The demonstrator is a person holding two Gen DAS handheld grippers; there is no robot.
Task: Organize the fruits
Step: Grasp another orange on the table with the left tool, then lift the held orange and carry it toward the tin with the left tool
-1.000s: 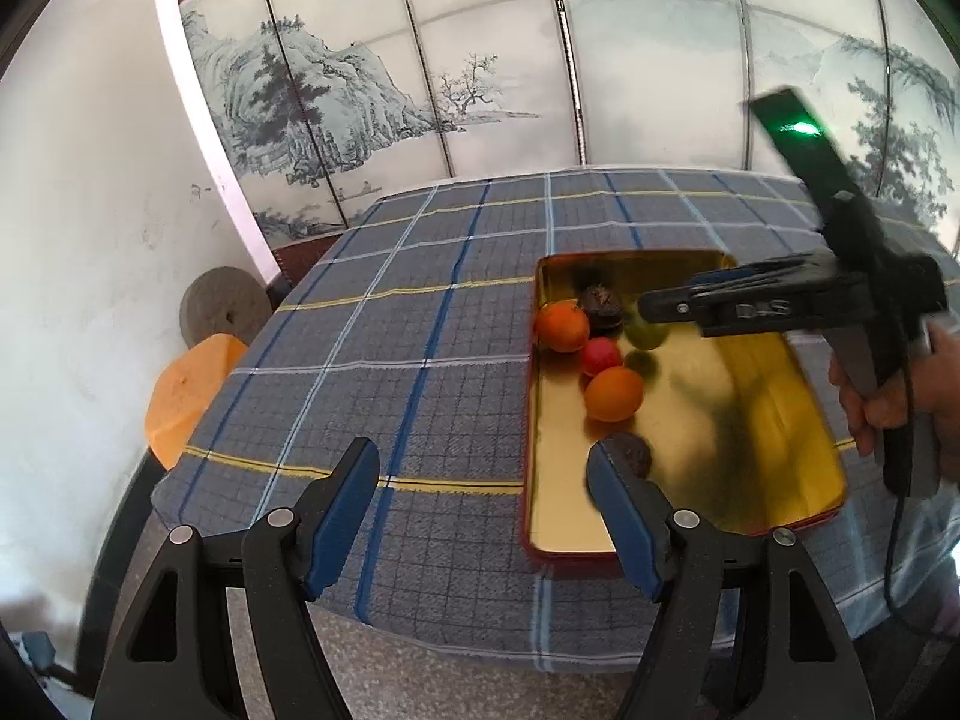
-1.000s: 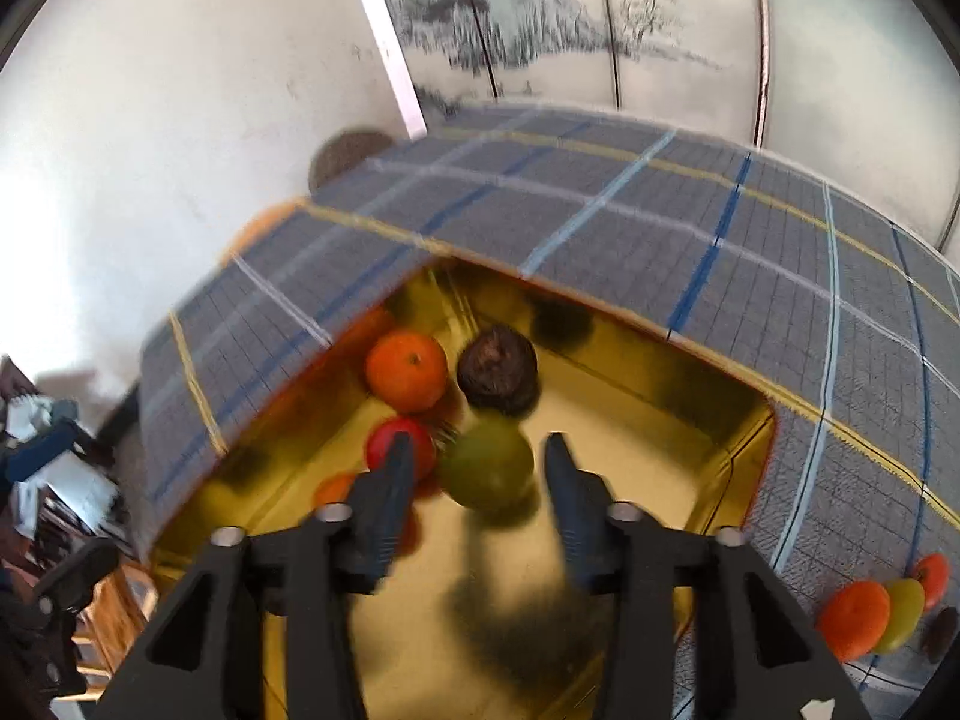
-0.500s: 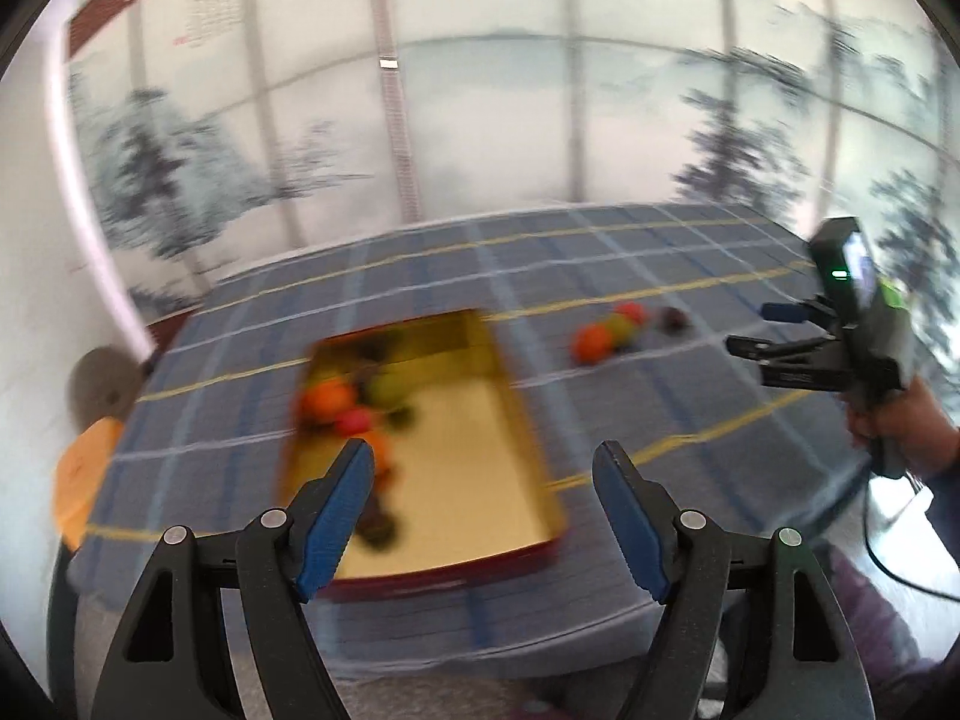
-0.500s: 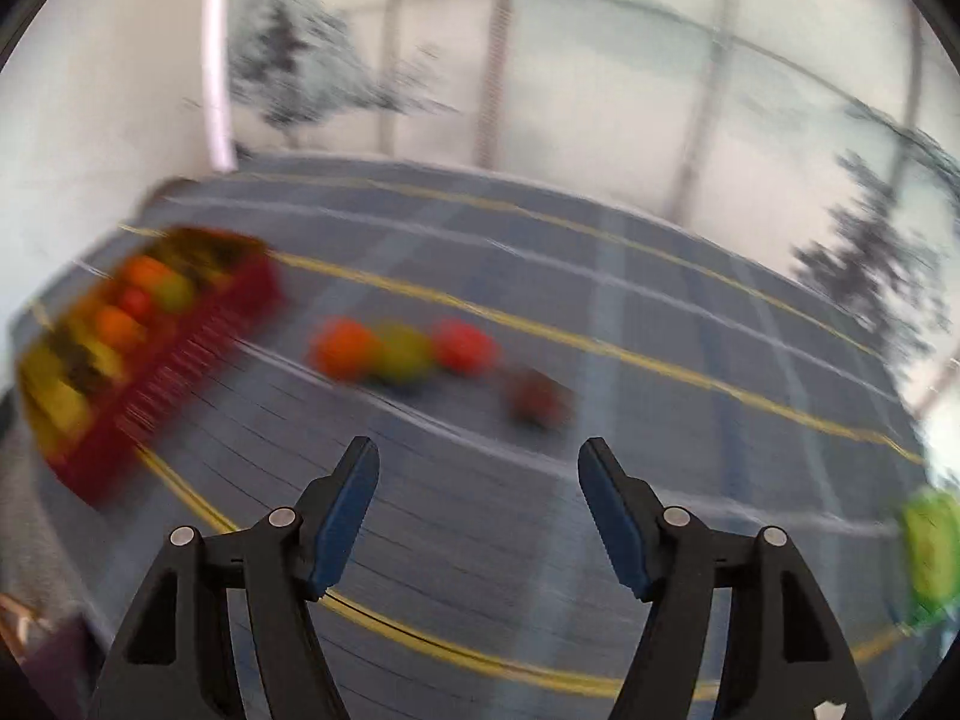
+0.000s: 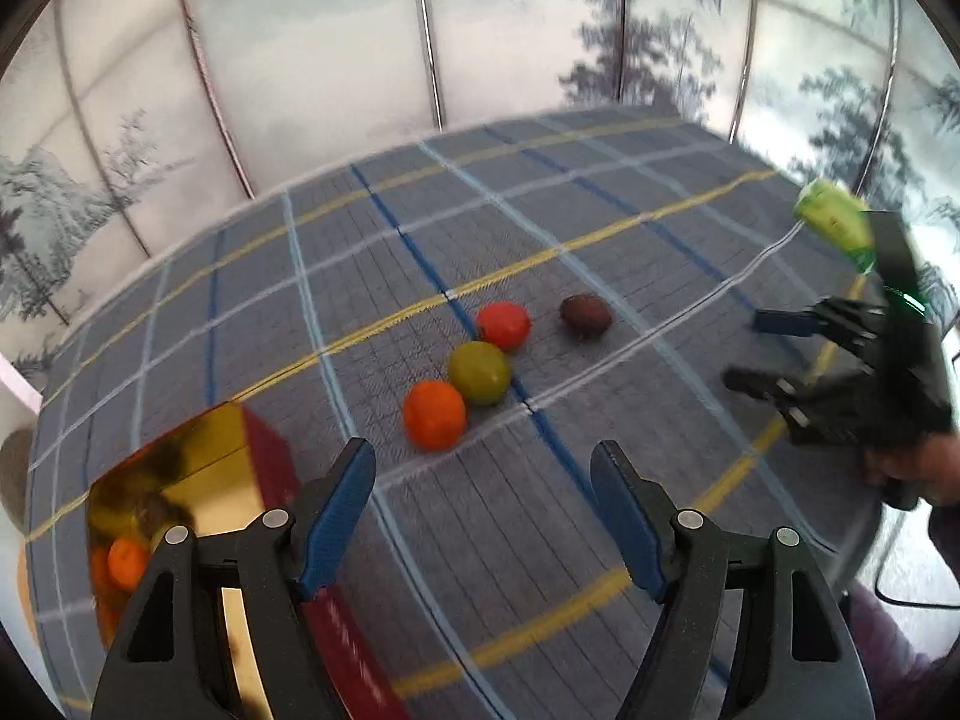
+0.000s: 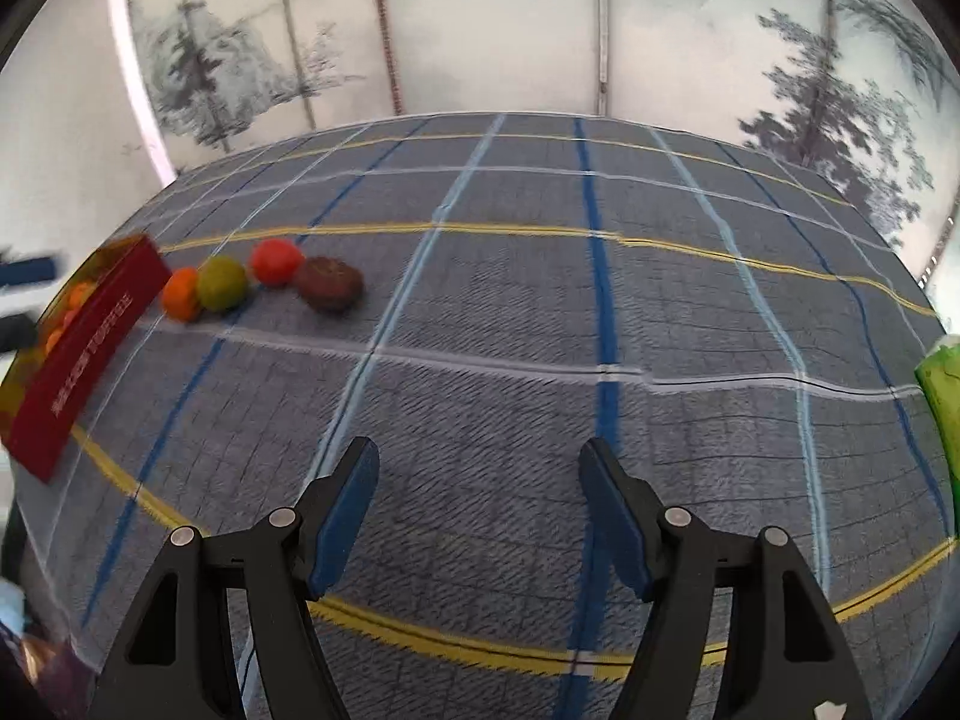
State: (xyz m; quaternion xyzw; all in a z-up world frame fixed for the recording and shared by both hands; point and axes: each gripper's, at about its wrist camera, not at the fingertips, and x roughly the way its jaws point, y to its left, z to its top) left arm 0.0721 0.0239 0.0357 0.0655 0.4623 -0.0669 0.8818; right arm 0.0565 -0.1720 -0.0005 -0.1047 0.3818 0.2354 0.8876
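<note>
Four loose fruits lie in a row on the checked cloth: an orange (image 5: pixel 433 414), a green fruit (image 5: pixel 479 381), a red fruit (image 5: pixel 503 325) and a dark brown one (image 5: pixel 586 315). My left gripper (image 5: pixel 480 453) hovers just short of the orange, open and empty, its jaws closing slightly. The gold tray (image 5: pixel 264 456) with red walls sits at its lower left and holds several fruits, among them an orange one (image 5: pixel 126 558). My right gripper (image 6: pixel 479 450) is open and empty over bare cloth, its jaws opening. From there the brown fruit (image 6: pixel 330 283) and the tray (image 6: pixel 90 354) lie far left.
A green packet (image 5: pixel 834 228) sits near the table's right edge, behind the person's hand (image 5: pixel 924 468) holding the right gripper (image 5: pixel 744 351). A painted folding screen stands behind the table. The cloth's near edge drops off just below both grippers.
Both grippers swung away from the tray toward the loose fruits on the cloth. The right gripper had a green fruit between its fingers over the tray; it is now empty and wider.
</note>
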